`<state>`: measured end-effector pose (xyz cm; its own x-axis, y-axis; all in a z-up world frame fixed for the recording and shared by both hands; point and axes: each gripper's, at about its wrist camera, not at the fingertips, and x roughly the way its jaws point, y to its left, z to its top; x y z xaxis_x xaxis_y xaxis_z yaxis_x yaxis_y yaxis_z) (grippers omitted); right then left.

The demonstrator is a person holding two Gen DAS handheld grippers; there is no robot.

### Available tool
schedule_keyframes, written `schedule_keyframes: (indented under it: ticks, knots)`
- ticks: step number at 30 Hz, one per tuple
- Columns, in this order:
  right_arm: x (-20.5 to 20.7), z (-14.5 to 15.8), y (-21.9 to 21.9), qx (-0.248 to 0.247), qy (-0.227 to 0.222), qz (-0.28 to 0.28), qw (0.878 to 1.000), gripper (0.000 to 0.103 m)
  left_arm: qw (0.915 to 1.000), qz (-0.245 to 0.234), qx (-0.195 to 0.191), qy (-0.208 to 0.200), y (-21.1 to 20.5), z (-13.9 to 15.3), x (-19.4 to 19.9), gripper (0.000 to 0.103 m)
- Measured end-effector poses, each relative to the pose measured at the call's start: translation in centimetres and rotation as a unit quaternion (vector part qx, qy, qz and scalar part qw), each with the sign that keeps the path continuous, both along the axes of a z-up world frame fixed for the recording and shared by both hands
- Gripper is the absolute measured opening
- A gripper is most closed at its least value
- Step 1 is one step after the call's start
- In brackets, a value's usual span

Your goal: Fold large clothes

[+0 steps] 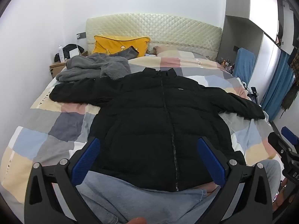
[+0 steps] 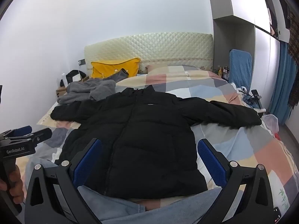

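A black puffer jacket (image 1: 158, 123) lies flat and zipped on the bed, front up, both sleeves spread out to the sides; it also shows in the right wrist view (image 2: 142, 140). My left gripper (image 1: 148, 145) is open and empty, held above the jacket's hem. My right gripper (image 2: 149, 147) is open and empty, above the hem's right part. Each gripper shows at the edge of the other's view: the right one (image 1: 286, 145), the left one (image 2: 28, 136).
The bed has a checked quilt (image 1: 56, 123). A grey fleece garment (image 1: 93, 67) lies at the far left near a yellow pillow (image 1: 119, 44). A grey-blue garment (image 1: 130, 196) lies at the near edge. A nightstand (image 1: 58, 65) and blue curtain (image 1: 276, 85) flank the bed.
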<state>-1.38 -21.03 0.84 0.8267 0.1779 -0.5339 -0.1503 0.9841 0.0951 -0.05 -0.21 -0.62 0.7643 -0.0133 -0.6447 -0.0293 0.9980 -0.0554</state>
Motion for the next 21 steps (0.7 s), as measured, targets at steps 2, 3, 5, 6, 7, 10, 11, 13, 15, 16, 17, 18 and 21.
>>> schedule_keyframes:
  ticks: [2,3,5,6,7,10,11,13,15,16,17,18,21]
  knots:
    - [0.05,-0.02,-0.08,0.0,0.0,0.0,1.0,0.103,1.0,-0.003,-0.001,-0.001,-0.15,-0.07,-0.04,0.103]
    - [0.05,-0.01,-0.08,0.0,0.0,0.0,1.0,0.103,1.0,-0.005,-0.002,-0.001,-0.23,-0.14,-0.07,0.103]
    - [0.09,0.0,-0.02,0.0,-0.001,0.0,1.0,0.103,1.0,-0.006,-0.002,-0.001,-0.43,-0.33,-0.11,0.103]
    - [0.06,0.01,-0.07,-0.001,-0.001,0.0,1.0,0.103,1.0,-0.007,-0.002,-0.001,-0.27,-0.26,-0.02,0.103]
    - [0.09,-0.03,-0.09,-0.002,-0.001,0.0,1.0,0.103,1.0,-0.006,-0.004,0.0,0.03,0.05,0.05,0.103]
    - [-0.02,-0.09,-0.24,-0.001,-0.001,-0.002,1.0,0.103,0.9999,-0.009,-0.012,0.003,0.08,0.04,0.02,0.103]
    - [-0.03,-0.09,-0.3,0.0,0.0,-0.003,1.0,0.103,0.9999,-0.01,-0.013,0.004,0.17,0.08,0.04,0.103]
    - [-0.08,-0.07,-0.35,0.0,-0.001,-0.004,1.0,0.103,0.9999,-0.009,-0.012,0.004,0.22,0.09,0.04,0.103]
    - [-0.18,0.01,-0.38,0.001,-0.001,-0.005,1.0,0.103,0.9998,-0.012,-0.015,0.003,0.33,0.14,0.04,0.103]
    - [-0.16,0.04,-0.33,0.001,-0.001,-0.005,1.0,0.103,0.9998,-0.013,-0.015,0.004,0.35,0.19,0.1,0.103]
    - [-0.17,0.04,-0.29,0.001,-0.002,-0.006,1.0,0.103,0.9998,-0.013,-0.015,0.004,0.37,0.21,0.11,0.103]
    - [-0.16,0.06,-0.3,0.001,-0.002,-0.006,1.0,0.103,0.9998,-0.014,-0.014,0.003,0.38,0.21,0.12,0.103]
    - [-0.2,0.12,-0.31,0.001,-0.002,-0.006,1.0,0.103,0.9998,-0.016,-0.014,0.003,0.49,0.25,0.18,0.103]
